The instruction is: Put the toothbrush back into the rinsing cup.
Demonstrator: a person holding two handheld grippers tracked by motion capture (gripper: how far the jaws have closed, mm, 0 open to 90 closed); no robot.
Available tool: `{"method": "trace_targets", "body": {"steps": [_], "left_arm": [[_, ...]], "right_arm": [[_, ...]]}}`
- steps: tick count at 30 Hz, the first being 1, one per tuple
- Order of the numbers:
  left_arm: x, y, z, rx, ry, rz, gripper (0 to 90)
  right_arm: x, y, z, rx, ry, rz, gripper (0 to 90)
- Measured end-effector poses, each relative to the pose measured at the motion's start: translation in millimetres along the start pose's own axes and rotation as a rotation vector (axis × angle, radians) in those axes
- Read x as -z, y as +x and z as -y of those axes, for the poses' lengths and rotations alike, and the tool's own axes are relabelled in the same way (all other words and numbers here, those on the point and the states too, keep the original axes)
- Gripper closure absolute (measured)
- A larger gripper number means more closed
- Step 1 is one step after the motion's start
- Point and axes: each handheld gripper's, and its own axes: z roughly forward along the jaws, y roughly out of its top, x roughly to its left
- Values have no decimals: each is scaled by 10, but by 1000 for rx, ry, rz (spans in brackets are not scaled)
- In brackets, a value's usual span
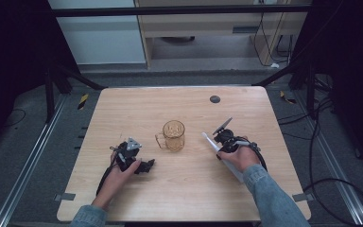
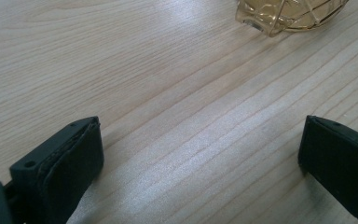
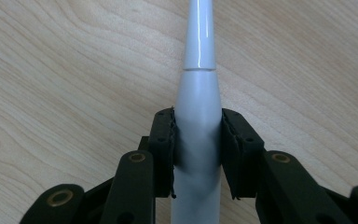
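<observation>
An amber glass mug (image 1: 174,135) stands upright in the middle of the wooden table (image 1: 184,198), its handle toward the left. Its lower edge shows at the top of the left gripper view (image 2: 289,11). My left gripper (image 1: 146,166) rests on the table, left of and nearer than the mug, open with bare wood between its pads (image 2: 200,154). My right gripper (image 1: 223,142) is right of the mug, shut on a long white tapered handle (image 1: 209,140). Both pads press its thick part (image 3: 197,130), and its thin glossy end (image 3: 199,46) points away just above the wood.
A small dark round disc (image 1: 214,99) lies near the table's far edge. Black cables (image 1: 340,189) trail over the floor to the right of the table. Dark frame bars stand at both far corners.
</observation>
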Motion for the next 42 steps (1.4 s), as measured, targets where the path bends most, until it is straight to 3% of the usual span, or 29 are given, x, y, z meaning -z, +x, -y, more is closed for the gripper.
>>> {"method": "trace_targets", "body": {"steps": [7, 14, 20, 23, 32, 36, 42], "left_arm": [[0, 0, 0, 0, 0, 0, 0], [0, 0, 0, 0, 0, 0, 0], [0, 0, 0, 0, 0, 0, 0], [0, 0, 0, 0, 0, 0, 0], [0, 0, 0, -1, 0, -1, 0], [0, 1, 0, -2, 0, -1, 0], [0, 1, 0, -2, 0, -1, 0]], "right_arm": [[124, 0, -38, 10, -8, 12, 671], [273, -64, -84, -2, -56, 24, 671], [400, -109, -157, -18, -133, 23, 670], [479, -99, -209, -19, -197, 13, 670], [609, -77, -331, -1, -313, -4, 670], [684, -85, -377, -17, -396, -17, 671], [752, -95, -410, -32, -460, -16, 670]]}}
